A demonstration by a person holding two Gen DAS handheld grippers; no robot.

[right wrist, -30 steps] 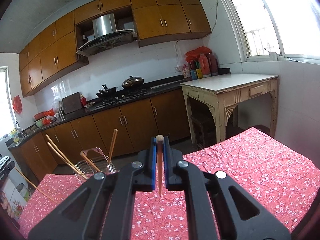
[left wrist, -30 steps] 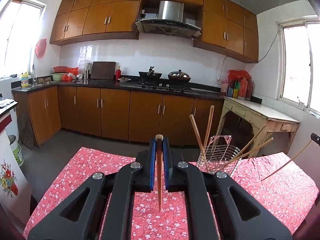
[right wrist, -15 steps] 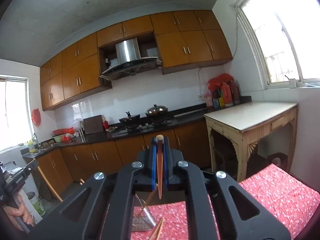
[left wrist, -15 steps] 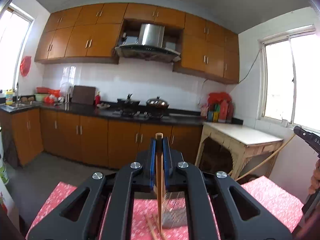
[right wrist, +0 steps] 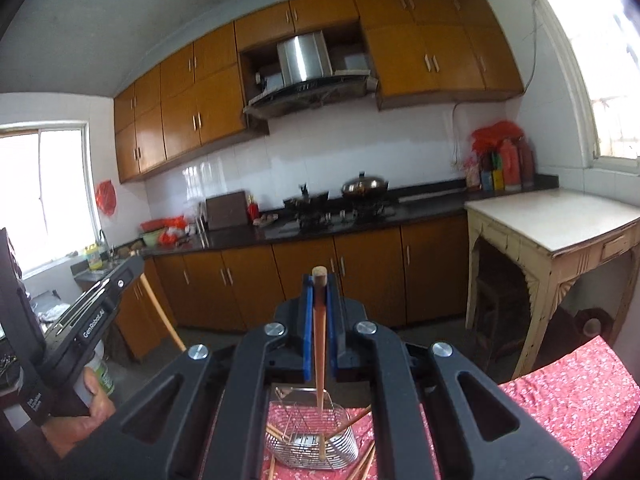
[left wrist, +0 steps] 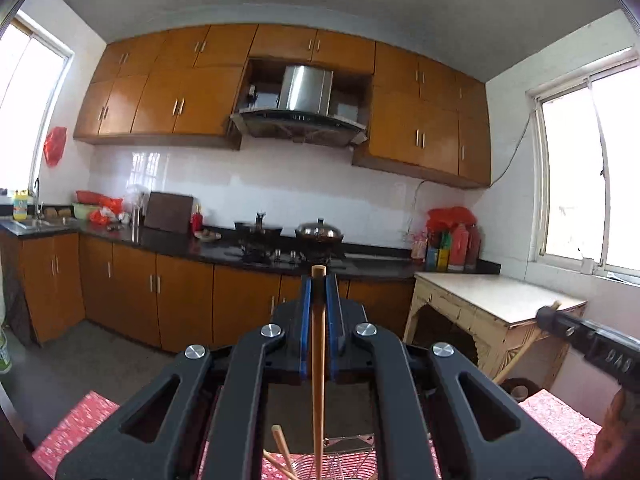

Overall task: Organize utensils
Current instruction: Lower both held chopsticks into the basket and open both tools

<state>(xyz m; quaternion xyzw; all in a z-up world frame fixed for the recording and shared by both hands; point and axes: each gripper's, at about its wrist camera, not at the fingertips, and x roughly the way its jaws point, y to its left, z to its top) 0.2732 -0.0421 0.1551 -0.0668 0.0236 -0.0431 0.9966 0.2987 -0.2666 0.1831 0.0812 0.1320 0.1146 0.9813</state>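
— Two grippers listed: how are they posed?
— Left gripper (left wrist: 319, 280) level, clamped on an upright chopstick (left wrist: 318, 360); right gripper (right wrist: 319, 280) tipped slightly down, clamped on a second chopstick (right wrist: 319, 352).
— Room beneath?
— Wire basket (right wrist: 316, 438) on red cloth (right wrist: 568, 400), well below both tips; loose chopsticks (right wrist: 362, 465) beside it.

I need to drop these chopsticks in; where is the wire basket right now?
In the right wrist view the wire basket sits low and central on the red floral tablecloth, below the chopstick the right gripper holds.
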